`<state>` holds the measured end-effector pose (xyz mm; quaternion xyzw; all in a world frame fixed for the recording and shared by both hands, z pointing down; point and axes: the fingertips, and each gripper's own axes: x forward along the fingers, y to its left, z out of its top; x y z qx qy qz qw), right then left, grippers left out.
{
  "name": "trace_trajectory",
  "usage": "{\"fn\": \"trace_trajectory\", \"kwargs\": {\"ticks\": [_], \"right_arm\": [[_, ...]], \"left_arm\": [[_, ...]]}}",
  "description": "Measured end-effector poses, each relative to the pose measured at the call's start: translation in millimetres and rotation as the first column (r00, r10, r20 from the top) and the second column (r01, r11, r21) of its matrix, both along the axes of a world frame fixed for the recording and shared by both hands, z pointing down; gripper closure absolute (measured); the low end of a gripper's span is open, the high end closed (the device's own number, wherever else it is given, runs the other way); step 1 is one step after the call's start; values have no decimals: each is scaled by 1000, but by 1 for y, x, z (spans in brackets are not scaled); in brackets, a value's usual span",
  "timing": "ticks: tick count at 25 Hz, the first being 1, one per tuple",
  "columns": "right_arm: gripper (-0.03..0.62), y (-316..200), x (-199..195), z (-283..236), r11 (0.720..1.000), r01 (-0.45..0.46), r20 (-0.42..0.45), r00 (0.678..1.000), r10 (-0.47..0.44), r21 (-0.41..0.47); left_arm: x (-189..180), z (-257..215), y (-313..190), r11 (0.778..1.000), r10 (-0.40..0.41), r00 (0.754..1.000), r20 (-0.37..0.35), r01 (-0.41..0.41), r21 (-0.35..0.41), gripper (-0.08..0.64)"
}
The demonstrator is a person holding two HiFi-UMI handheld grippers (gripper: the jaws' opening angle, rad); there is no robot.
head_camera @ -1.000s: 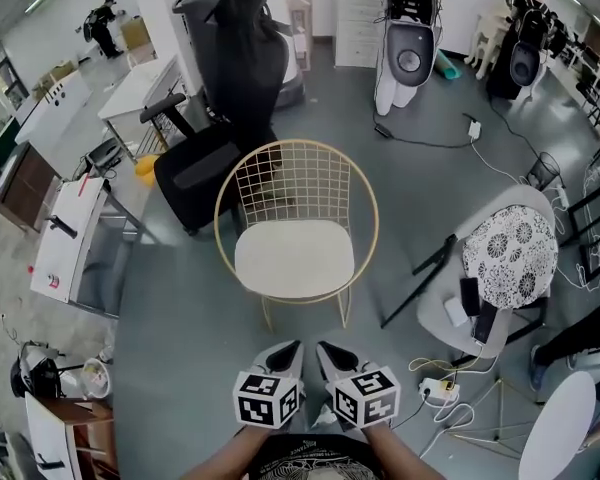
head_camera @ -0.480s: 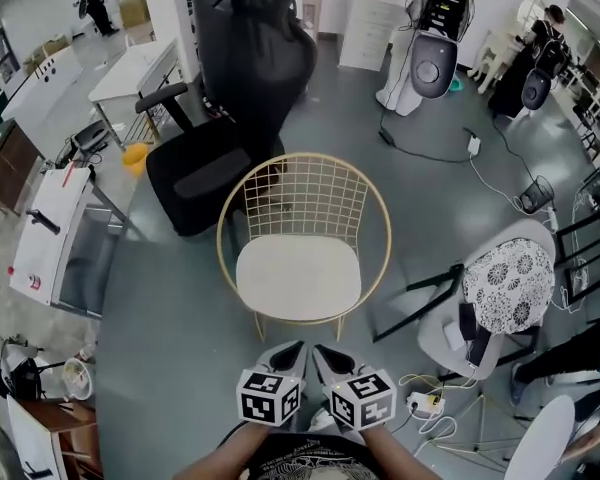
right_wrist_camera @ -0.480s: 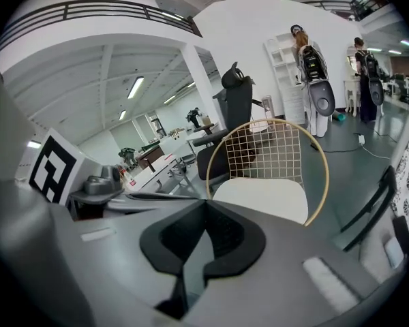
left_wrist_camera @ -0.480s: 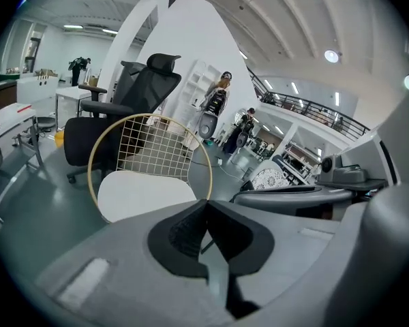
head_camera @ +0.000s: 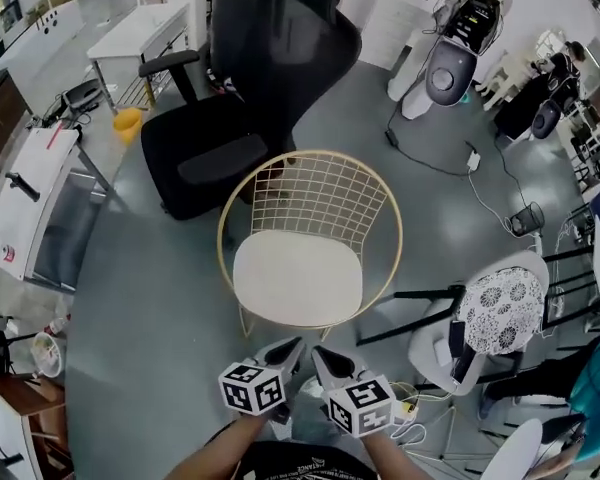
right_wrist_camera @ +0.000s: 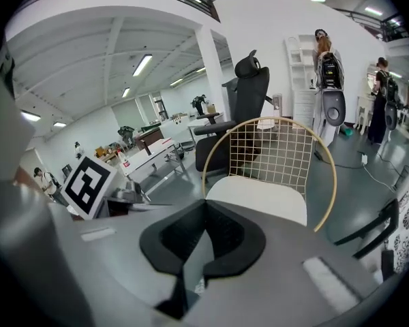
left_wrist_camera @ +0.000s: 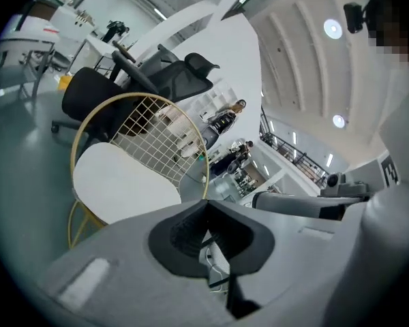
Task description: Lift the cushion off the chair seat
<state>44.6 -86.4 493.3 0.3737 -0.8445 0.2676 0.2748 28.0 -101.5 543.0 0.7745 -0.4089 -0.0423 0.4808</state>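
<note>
Sizing it up: the white cushion [head_camera: 298, 276] lying flat on the seat of the wire chair [head_camera: 325, 193] looks thin, light, probably floppy, so pinch its near edge; your left hand-held gripper [head_camera: 283, 354] and right hand-held gripper [head_camera: 330, 360] are both closed, empty, short of it.

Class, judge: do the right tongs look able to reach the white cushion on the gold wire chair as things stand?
Probably yes. The right tongs aim at the near edge of the cushion, with only floor between; the wire chair is open in front. The shut jaws must open first.
</note>
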Motion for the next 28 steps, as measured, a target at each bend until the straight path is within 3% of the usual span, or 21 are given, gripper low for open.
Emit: {"fn": "trace_trajectory", "kwargs": {"ticks": [10,18,28], "right_arm": [[594,-24,-7,30,1000,-28,38,999,28,-9],[594,-40,2,75,998,-32,55,998,35,-54],[594,-41,-3,103,995,-13,88,996,21,-98]], "left_arm": [[-1,55,-5,998,-46,979,-200,35,-58,561],[-7,119,-8,986,-118,973,-198,92,-136,521],[-10,193,-12,955,-227,945,-237,168,-244,405]]}}
